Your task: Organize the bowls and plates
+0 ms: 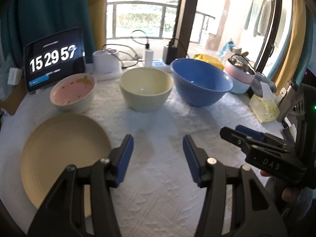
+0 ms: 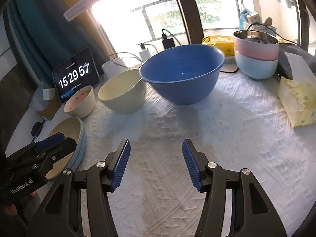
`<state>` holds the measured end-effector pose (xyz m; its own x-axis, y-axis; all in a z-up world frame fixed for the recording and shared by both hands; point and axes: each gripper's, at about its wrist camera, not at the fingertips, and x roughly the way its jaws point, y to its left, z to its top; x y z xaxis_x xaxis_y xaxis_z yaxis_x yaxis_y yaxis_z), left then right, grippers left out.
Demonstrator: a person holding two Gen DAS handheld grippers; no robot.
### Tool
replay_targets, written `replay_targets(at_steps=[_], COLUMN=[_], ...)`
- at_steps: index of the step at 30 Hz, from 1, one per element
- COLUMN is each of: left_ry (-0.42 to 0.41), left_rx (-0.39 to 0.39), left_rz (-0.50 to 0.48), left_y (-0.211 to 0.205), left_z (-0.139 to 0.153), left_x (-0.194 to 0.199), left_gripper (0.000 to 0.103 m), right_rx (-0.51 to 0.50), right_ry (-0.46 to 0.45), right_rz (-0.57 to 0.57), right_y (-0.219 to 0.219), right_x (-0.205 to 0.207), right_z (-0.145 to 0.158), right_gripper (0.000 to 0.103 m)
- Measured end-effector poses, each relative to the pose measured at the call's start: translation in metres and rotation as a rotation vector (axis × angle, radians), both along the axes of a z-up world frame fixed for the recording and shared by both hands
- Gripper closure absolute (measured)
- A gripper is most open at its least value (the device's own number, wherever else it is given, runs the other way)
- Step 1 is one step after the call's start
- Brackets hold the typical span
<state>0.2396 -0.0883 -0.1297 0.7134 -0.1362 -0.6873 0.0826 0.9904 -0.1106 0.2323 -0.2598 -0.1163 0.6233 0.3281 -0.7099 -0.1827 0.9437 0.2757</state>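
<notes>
Left wrist view: the left gripper (image 1: 158, 158) hovers over the white textured tabletop (image 1: 158, 187) with its 2 blue-padded fingers (image 1: 124, 162) spread wide and nothing between them. Just left of the fingers lies a cream plate (image 1: 59, 158), flat on the cloth. Along the far side stand 3 bowls in a row: a small pink-lined bowl (image 1: 73, 92) at the left, a cream bowl (image 1: 145, 88) in the middle, and a blue bowl (image 1: 199, 81) to the right, each apart from its neighbour. Further right a pink bowl (image 1: 240, 73) sits nested in a pale blue bowl (image 1: 240, 86), with a tissue box (image 1: 263, 106) near them. A tablet (image 1: 54, 59) reading 15 29 57 leans behind the pink-lined bowl. The right gripper (image 1: 235, 132) enters at the right edge; from this angle I cannot tell how its fingers stand.

Right wrist view: the right gripper (image 2: 156, 162) has its 2 fingers (image 2: 189, 162) spread apart, empty, above bare tabletop (image 2: 227, 138). The blue bowl (image 2: 182, 73) stands straight ahead, the cream bowl (image 2: 122, 90) just beside it on the left, then the pink-lined bowl (image 2: 80, 102). The cream plate (image 2: 67, 134) rests on top of a pale blue plate, at the left. The left gripper (image 2: 53, 142) hangs over that plate's near side. The nested pink bowl (image 2: 256, 45) and pale blue bowl (image 2: 256, 65) stand at the far right, the tissue box (image 2: 296, 100) near them.
</notes>
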Motion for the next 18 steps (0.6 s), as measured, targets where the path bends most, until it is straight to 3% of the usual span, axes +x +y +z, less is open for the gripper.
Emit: replay_targets(at_steps=[8, 18], left_ry=[-0.027, -0.028], left_rx=[0.005, -0.055], left_rz=[-0.031, -0.036], left_y=[-0.028, -0.052], left_z=[0.006, 0.008], left_x=[0.019, 0.058], left_gripper=[0.049, 0.050], right_rx=[0.008, -0.010], right_ry=[-0.015, -0.037], right_rz=[-0.042, -0.076], right_y=[-0.031, -0.062], right_x=[0.011, 0.037], right_z=[0.005, 0.014], right_gripper=[0.045, 0.045])
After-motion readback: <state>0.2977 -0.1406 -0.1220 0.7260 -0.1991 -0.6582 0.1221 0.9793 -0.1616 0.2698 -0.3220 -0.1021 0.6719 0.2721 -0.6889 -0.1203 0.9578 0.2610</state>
